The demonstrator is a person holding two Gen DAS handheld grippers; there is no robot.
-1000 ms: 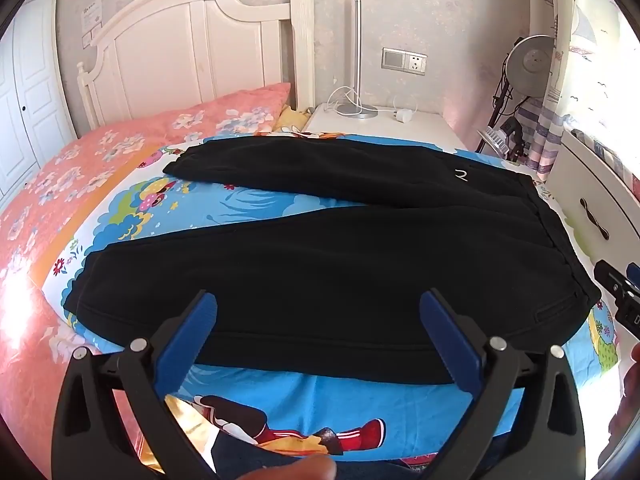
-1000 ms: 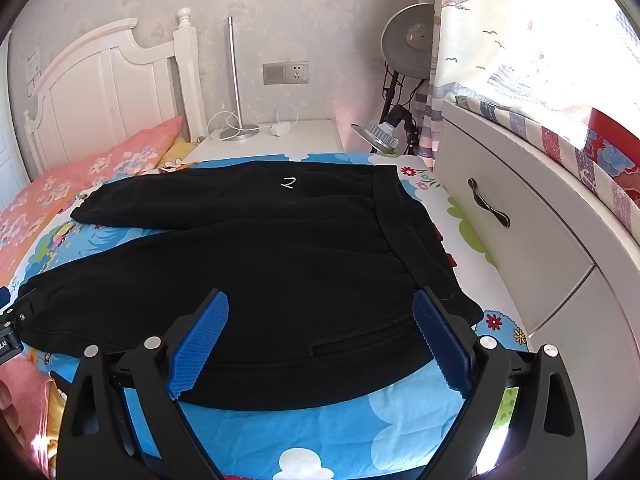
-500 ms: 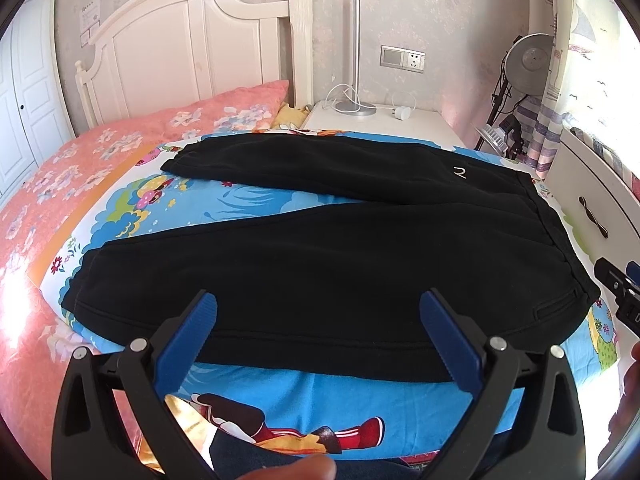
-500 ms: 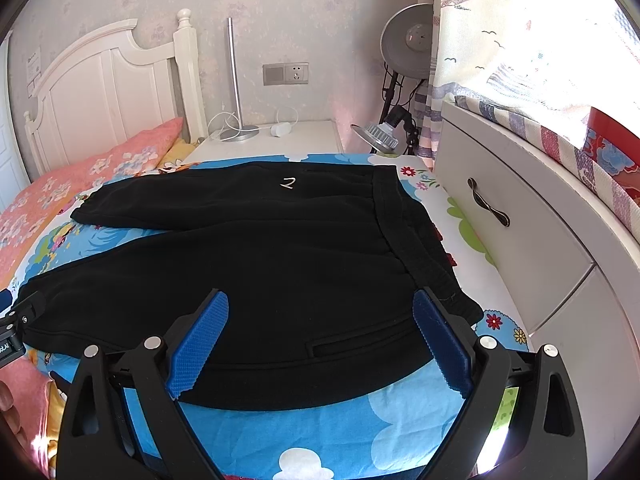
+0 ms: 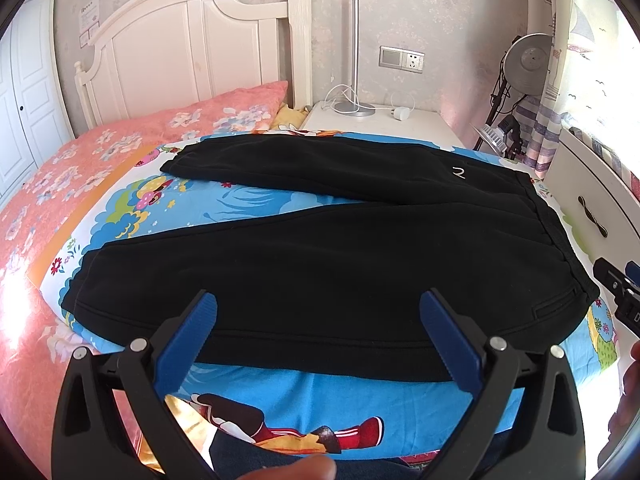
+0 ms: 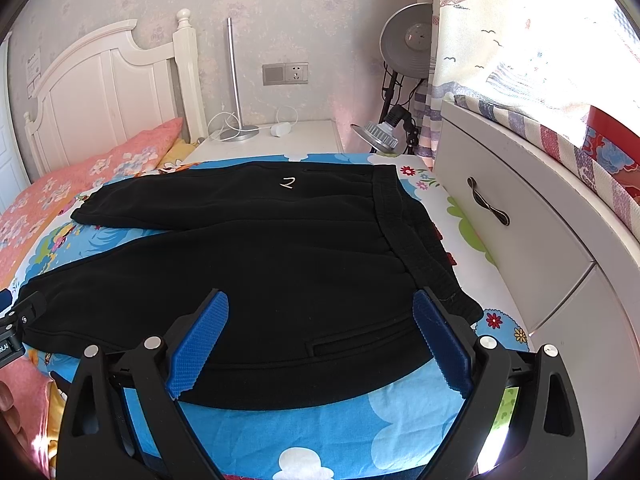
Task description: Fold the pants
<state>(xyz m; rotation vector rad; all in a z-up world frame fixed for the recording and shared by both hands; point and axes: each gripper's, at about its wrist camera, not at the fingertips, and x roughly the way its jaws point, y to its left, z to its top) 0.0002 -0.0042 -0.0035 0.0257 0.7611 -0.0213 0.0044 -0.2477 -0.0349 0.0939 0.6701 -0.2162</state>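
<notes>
Black pants (image 5: 320, 256) (image 6: 280, 256) lie flat on a cartoon-print blue sheet, legs spread apart toward the left, waistband (image 6: 404, 224) at the right. My left gripper (image 5: 318, 308) hovers open above the near leg's lower edge, nothing between its blue pads. My right gripper (image 6: 320, 308) stands open over the hip and pocket area near the waistband, also holding nothing. The right gripper's tip (image 5: 616, 284) shows at the right edge of the left wrist view; the left one (image 6: 16, 324) peeks in at the left edge of the right wrist view.
A white headboard (image 5: 192, 40) and pink floral bedding (image 5: 80, 160) lie to the left. A white nightstand (image 5: 380, 120) with a metal lamp stands behind the bed. A white drawer unit (image 6: 520, 232) runs close along the right, with lamps (image 6: 408, 48) in the corner.
Both grippers have stayed open and almost still; the left wrist view has drifted very slightly. The pants have not moved.
</notes>
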